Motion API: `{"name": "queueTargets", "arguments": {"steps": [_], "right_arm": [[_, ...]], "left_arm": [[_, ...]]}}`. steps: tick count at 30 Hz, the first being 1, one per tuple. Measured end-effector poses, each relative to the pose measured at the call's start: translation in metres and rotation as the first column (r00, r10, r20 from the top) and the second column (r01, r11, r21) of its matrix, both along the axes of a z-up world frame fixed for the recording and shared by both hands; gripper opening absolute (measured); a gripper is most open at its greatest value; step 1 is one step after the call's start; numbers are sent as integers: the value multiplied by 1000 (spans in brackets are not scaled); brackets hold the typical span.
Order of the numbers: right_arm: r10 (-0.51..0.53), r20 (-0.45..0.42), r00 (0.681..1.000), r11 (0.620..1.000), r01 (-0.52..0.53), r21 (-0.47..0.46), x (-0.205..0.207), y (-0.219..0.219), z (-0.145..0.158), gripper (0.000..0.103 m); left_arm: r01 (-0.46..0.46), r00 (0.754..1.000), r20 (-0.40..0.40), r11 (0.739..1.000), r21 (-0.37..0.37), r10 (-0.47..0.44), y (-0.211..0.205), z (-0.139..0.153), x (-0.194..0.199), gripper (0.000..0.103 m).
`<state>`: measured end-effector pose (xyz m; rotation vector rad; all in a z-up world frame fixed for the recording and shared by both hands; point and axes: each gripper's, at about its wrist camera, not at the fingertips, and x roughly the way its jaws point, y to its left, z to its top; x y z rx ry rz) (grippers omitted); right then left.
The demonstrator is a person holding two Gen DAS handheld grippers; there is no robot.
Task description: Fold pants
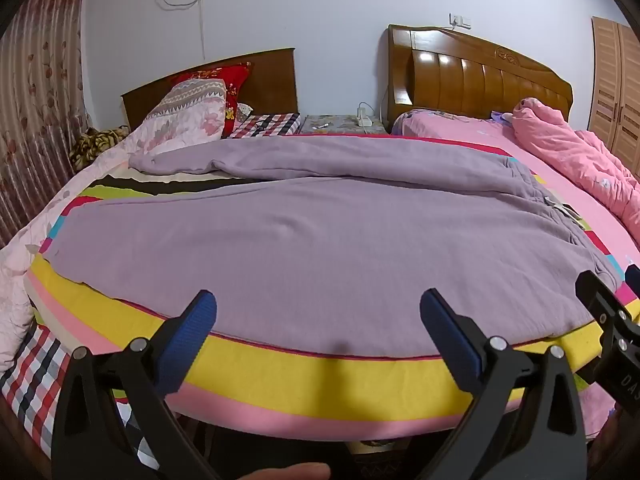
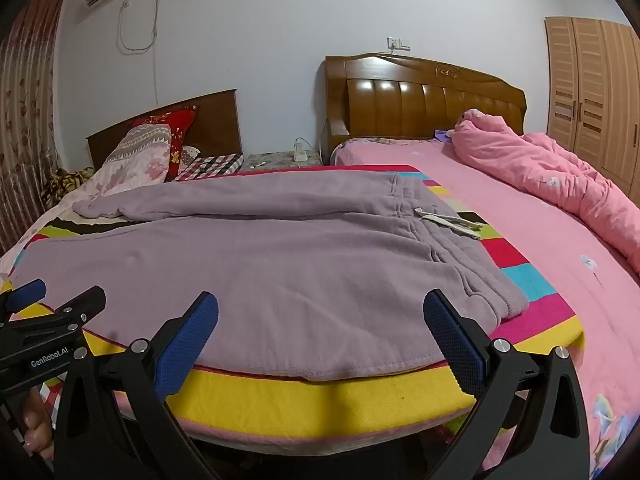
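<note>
The purple pants (image 1: 320,240) lie spread flat on a striped mat (image 1: 328,376) on the bed, and they fill the middle of both views; the waistband with its pale drawstring (image 2: 448,222) is at the right of the frame, and the two legs run toward the upper left. The main risk, as I judge it, is that a gripper catches the striped mat together with the fabric, because the near edge of the pants lies flat on the mat, just behind its yellow band. A second risk is that only the top layer is pinched, so the leg below stays behind and the fold becomes crooked. The far leg is also already a little rumpled near its cuff (image 1: 168,160), and this could carry a wrinkle into the fold. The left gripper (image 1: 318,312) hangs over the near edge at the bottom centre of its view, tilted downward, with jaws fully apart and nothing between them. The right gripper (image 2: 320,314) has the same pose near the waistband side, also spread wide and empty, not touching the fabric.
</note>
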<state>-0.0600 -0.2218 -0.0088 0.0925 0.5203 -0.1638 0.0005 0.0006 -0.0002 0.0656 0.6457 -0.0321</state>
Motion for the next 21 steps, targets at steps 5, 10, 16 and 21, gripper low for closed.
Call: {"name": "queueTargets", "arguments": {"steps": [5, 10, 16, 21], "right_arm": [[1, -1, 1000, 1000, -1, 0, 1, -1, 0, 99], [3, -3, 1000, 1000, -3, 1, 1, 0, 1, 99], [3, -7, 1000, 1000, -3, 0, 1, 0, -1, 99], [7, -12, 1000, 1000, -7, -6, 2, 1, -2, 99]], "left_arm": [[0, 1000, -2, 1000, 2, 0, 0, 0, 0, 102], [0, 1000, -3, 1000, 2, 0, 0, 0, 0, 102], [-1, 1000, -4, 1000, 1, 1, 0, 0, 0, 102], [-4, 1000, -9, 1000, 1, 4, -3, 0, 1, 102]]}}
